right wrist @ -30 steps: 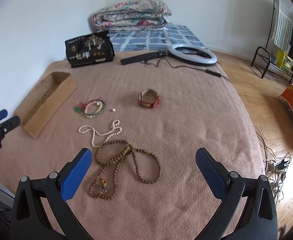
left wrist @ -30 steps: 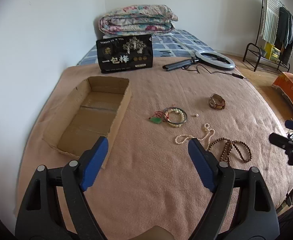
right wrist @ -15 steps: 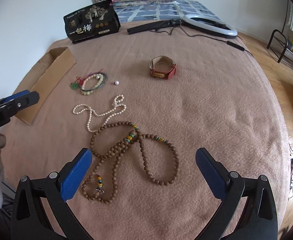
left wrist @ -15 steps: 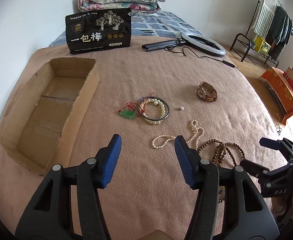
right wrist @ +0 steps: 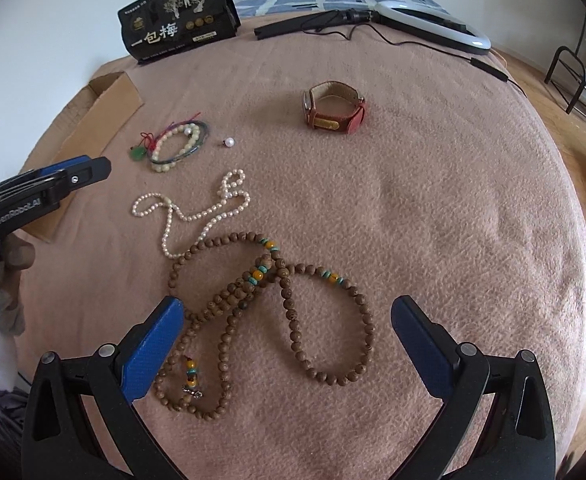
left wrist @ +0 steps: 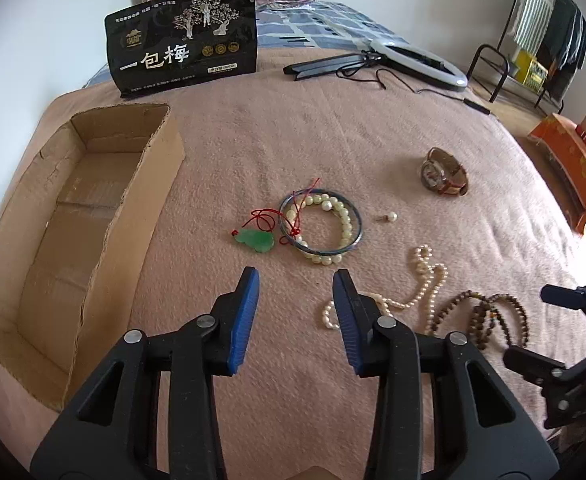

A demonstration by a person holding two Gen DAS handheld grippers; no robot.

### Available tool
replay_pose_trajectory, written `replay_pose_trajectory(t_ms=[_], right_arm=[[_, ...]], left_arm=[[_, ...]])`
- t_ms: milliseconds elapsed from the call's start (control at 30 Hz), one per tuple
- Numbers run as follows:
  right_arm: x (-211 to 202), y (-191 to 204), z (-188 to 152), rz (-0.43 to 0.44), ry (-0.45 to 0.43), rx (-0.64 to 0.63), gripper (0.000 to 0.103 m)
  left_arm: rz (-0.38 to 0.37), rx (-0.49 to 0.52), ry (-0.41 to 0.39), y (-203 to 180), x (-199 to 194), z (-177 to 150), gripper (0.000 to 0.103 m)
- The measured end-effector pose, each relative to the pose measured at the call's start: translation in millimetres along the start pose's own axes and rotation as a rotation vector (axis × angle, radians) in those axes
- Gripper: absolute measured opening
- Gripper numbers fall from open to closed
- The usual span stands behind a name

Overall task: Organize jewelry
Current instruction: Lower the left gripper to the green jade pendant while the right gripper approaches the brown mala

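Observation:
Jewelry lies on a pink blanket. A bead bracelet with a blue bangle point(left wrist: 320, 227) and a green pendant point(left wrist: 255, 239) on red cord lie just ahead of my left gripper point(left wrist: 296, 280), which is open and empty. A pearl necklace point(right wrist: 191, 212), a loose pearl point(right wrist: 229, 142) and a red-strapped watch point(right wrist: 335, 108) lie farther off. A long wooden bead necklace point(right wrist: 269, 304) lies between the wide-open fingers of my right gripper point(right wrist: 287, 316), which is empty. An empty cardboard box point(left wrist: 73, 216) sits at left.
A black printed pouch point(left wrist: 183, 40) stands at the back. A ring light point(left wrist: 417, 60) with its cable lies at the back right. The bed edge drops to a wooden floor on the right, with an orange box point(left wrist: 569, 168) there.
Both grippers moved forward and down toward the jewelry. My left gripper's fingers narrowed while nearing the bracelet. My right gripper came over the wooden bead necklace.

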State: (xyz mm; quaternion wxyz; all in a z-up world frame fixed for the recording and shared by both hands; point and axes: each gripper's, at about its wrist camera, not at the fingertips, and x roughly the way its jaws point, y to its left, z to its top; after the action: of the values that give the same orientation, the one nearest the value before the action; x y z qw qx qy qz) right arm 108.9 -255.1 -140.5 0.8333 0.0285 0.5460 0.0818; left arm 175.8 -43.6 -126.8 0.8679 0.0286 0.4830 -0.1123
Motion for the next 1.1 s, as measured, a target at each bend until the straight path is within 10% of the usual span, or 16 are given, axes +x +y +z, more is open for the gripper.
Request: replay_pose_trajectory(t_ms=[1100], right_arm=[[34.7,16.4,15.3,0.037,0.089,0.004,0.102]], left_arm=[[0.049,0.084,0.03,13.7,71.7,17.6,0.025]])
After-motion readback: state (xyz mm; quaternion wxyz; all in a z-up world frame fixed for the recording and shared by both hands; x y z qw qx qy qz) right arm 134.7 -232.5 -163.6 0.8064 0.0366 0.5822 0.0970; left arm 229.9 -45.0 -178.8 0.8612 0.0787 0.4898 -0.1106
